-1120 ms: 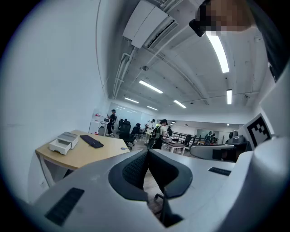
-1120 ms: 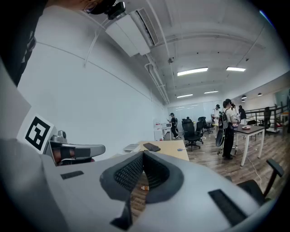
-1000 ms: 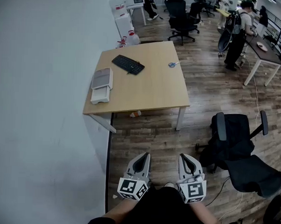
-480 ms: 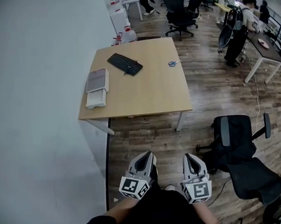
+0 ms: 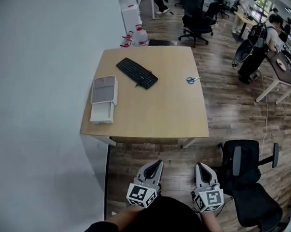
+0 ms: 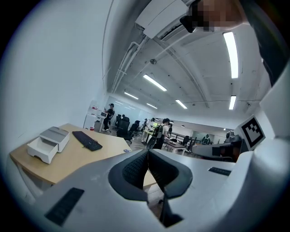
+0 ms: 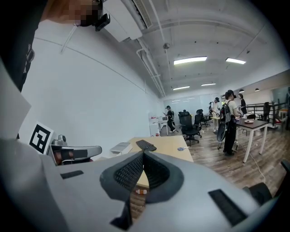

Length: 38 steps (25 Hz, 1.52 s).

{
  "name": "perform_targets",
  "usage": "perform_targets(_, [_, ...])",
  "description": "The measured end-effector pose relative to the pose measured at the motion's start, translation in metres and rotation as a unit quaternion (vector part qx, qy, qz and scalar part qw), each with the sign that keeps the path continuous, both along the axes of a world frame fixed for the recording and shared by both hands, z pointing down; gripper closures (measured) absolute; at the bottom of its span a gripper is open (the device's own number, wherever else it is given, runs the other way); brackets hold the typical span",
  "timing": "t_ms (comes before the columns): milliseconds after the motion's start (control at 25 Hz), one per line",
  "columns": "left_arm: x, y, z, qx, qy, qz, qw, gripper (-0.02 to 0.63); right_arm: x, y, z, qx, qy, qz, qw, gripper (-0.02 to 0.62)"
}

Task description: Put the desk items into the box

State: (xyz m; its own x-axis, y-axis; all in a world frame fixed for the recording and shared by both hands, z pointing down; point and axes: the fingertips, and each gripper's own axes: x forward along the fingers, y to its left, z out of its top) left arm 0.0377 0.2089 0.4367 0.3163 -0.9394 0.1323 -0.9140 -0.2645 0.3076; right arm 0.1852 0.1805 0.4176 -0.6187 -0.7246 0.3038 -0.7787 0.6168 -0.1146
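Note:
A wooden desk (image 5: 160, 113) stands against the white wall. On it lie a black keyboard (image 5: 137, 73), blue-handled scissors (image 5: 191, 80) near the right edge, and a white box (image 5: 104, 99) with its grey lid open at the left. My left gripper (image 5: 157, 163) and right gripper (image 5: 200, 166) hang side by side over the floor, well short of the desk's near edge. Both are shut with nothing between the jaws. The left gripper view shows the box (image 6: 47, 143) and keyboard (image 6: 87, 140) ahead; the right gripper view shows the keyboard (image 7: 145, 145) and scissors (image 7: 181, 148).
A black office chair (image 5: 246, 177) stands close on the right. A small bottle (image 7: 141, 191) lies on the floor under the desk. Farther back are another chair (image 5: 198, 20), a water jug (image 5: 139, 37), a second desk (image 5: 277, 66) and a person (image 5: 257, 48) standing.
The view has moved nearer the desk, which now sits lower and larger in the frame. Both grippers stayed shut and side by side; the black chair slid lower right.

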Motion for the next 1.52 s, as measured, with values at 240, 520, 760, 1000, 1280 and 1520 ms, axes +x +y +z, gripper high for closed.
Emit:
perform_targets(240, [-0.046,-0.045,0.006,-0.003,0.010,0.005,0.9999,0.591,-0.044,-0.049,0.002,0.000,0.012,-0.001,1.000,0.535])
perform_targets(520, [-0.079,-0.086,0.012,-0.002,0.009,0.023,0.9997,0.591,-0.075,-0.087,0.006,-0.004,0.018,0.013,1.000,0.535])
perform_targets(760, [-0.093,-0.116,0.015,-0.001,0.013,0.017,0.9998,0.591,-0.096,-0.123,0.011,0.004,0.016,0.001,1.000,0.535])
perform_targets(1000, [-0.100,-0.151,0.021,-0.006,0.001,0.011,0.9999,0.591,-0.105,-0.167,0.020,0.008,-0.001,-0.013,1.000,0.535])
perform_targets(1280, [-0.102,-0.226,0.031,-0.033,-0.025,0.007,0.9991,0.591,-0.105,-0.236,0.028,-0.004,-0.016,-0.017,1.000,0.535])
perform_targets(1520, [-0.084,-0.309,0.053,-0.062,-0.040,0.025,0.9970,0.589,-0.084,-0.299,0.042,-0.028,-0.019,0.000,0.999,0.535])
